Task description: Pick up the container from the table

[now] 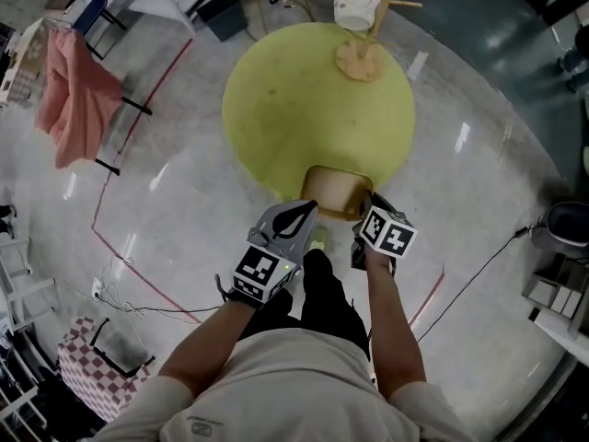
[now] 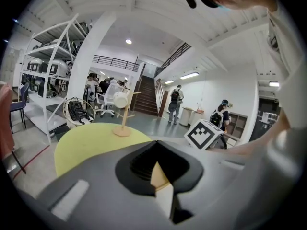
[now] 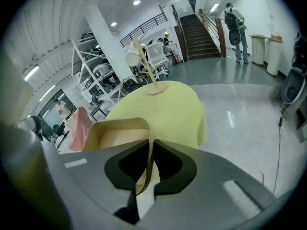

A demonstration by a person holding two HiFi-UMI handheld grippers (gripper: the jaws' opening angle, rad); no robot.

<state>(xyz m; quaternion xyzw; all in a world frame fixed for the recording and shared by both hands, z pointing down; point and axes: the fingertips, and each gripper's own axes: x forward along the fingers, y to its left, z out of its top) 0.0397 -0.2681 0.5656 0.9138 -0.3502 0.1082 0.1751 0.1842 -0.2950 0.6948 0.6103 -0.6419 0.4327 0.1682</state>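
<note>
The tan, thin-walled, rounded-rectangular paper container (image 1: 336, 190) (image 3: 115, 135), open-topped with its smooth tan floor showing, sits at the near edge of the round yellow-green bench (image 1: 313, 99). The right tool (image 1: 366, 212) (image 3: 149, 152) is clenched on its rim; the left tool (image 1: 304, 212) (image 2: 156, 169) pinches a tan edge too.

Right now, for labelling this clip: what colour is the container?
The container is light tan-brown, clearest in the right gripper view.

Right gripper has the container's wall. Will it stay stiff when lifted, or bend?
Likely bends: the container wall pinched in the right gripper looks thin and already curves. Probably light: it looks empty. The left gripper seems shut on another edge, so it should tip less.
</note>
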